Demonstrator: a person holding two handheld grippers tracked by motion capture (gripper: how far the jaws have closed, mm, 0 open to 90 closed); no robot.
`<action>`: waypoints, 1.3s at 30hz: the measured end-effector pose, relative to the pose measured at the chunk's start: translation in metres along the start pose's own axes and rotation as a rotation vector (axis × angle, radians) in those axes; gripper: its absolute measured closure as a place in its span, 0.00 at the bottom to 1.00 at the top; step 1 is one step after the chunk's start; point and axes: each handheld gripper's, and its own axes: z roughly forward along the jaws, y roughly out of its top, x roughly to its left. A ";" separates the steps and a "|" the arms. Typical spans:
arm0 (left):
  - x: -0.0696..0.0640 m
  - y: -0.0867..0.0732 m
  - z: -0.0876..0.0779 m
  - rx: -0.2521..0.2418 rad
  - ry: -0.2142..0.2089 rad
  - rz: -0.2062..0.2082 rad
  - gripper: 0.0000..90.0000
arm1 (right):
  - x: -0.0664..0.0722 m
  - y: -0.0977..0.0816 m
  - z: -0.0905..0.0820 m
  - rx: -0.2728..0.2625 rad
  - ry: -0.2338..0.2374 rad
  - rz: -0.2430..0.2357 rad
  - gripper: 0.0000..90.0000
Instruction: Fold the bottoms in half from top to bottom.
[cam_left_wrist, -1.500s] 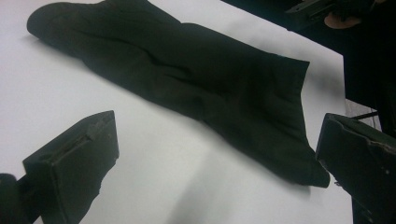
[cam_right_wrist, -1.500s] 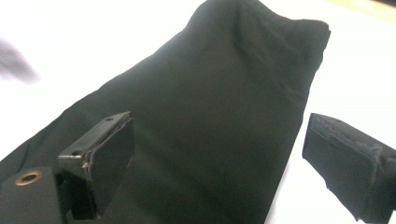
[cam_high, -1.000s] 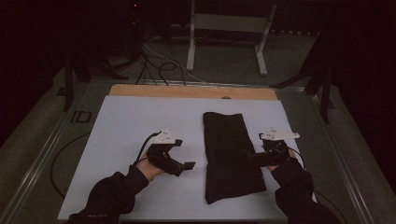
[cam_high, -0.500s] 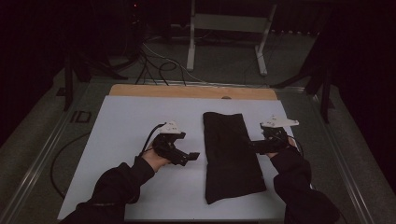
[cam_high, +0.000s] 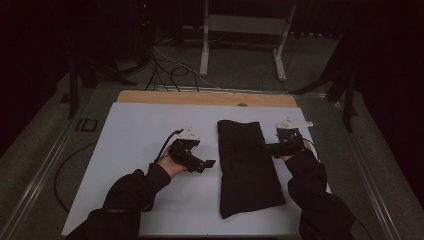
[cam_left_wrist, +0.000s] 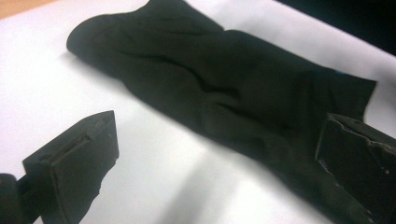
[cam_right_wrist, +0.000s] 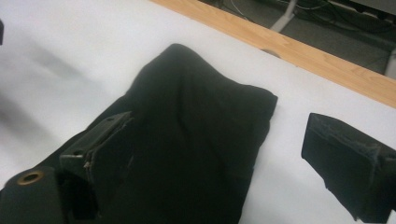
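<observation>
Two grippers are out over the white table, one in each of my hands. Between them lies a black cloth, folded into a long strip. It lies flat on the table, with one short end near the wooden edge at the far side and the other end near me.

My left gripper is just beside the left side of the cloth and points at it. Its jaws are wide apart and hold nothing. In the left gripper view I see the cloth stretch across in front of those jaws, with bare table under the left one.

My right gripper is at the right edge of the cloth, toward the far end. Its jaws are wide apart too, with nothing pinched. In the right gripper view one jaw sits over the cloth and the other sits over the white table. I cannot tell if that jaw touches the cloth.
</observation>
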 end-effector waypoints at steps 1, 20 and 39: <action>0.001 0.000 0.002 0.003 0.004 0.000 0.00 | -0.004 0.000 0.005 0.002 -0.001 0.013 0.11; 0.015 0.016 0.035 0.033 0.015 -0.033 0.00 | -0.022 -0.004 0.042 0.049 0.003 0.021 0.11; 0.045 0.029 0.065 0.046 0.019 -0.144 0.00 | -0.036 -0.002 0.074 0.118 0.003 0.047 0.13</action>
